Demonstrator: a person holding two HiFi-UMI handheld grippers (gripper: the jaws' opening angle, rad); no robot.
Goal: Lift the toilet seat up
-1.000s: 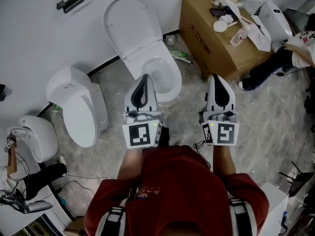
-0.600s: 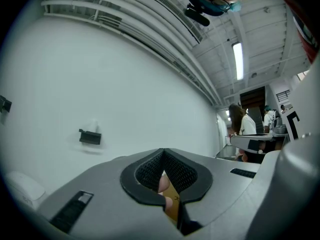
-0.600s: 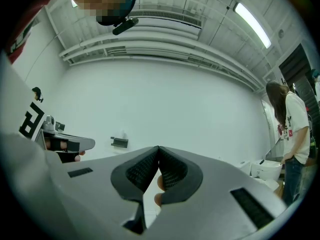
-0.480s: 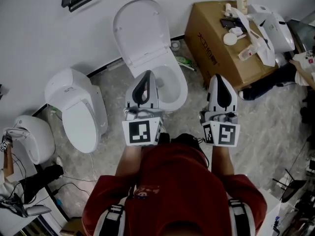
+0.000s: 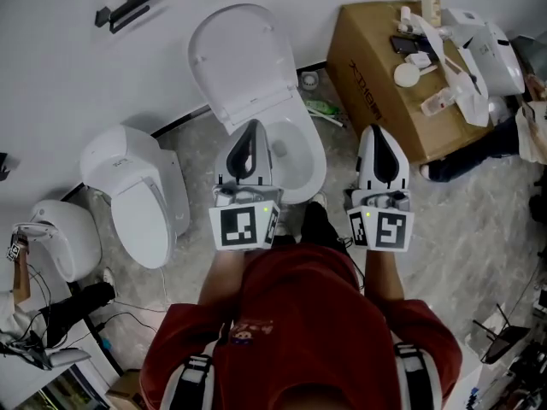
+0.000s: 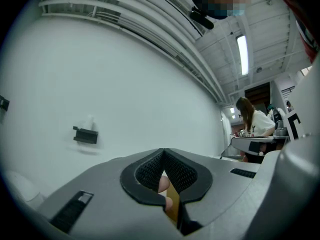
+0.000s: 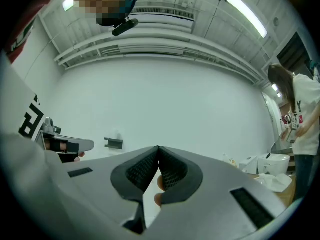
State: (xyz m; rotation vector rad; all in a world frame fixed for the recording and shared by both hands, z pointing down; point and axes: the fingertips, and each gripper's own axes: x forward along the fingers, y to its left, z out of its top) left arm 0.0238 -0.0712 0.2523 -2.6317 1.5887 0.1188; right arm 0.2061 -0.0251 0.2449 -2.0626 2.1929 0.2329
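Note:
A white toilet (image 5: 301, 162) stands against the wall, its lid (image 5: 239, 58) raised and leaning back. The bowl opening shows below the lid, and I cannot tell the seat ring from the rim. My left gripper (image 5: 252, 126) hovers above the bowl's left side, shut with nothing between its jaws. My right gripper (image 5: 377, 130) is to the right of the bowl, over the floor, also shut and empty. In the left gripper view, the left gripper (image 6: 163, 151) points at the white wall. The right gripper (image 7: 158, 148) does the same in the right gripper view.
A second white toilet (image 5: 141, 190) with its lid down stands to the left, another white unit (image 5: 60, 237) beyond it. A cardboard box (image 5: 385, 67) with loose white parts sits to the right. A black bracket (image 5: 120, 5) is on the wall. Cables (image 5: 51, 331) lie at lower left.
Both grippers have moved forward together toward the toilet and wall. The bowl now lies closer under the left gripper. Both stay shut.

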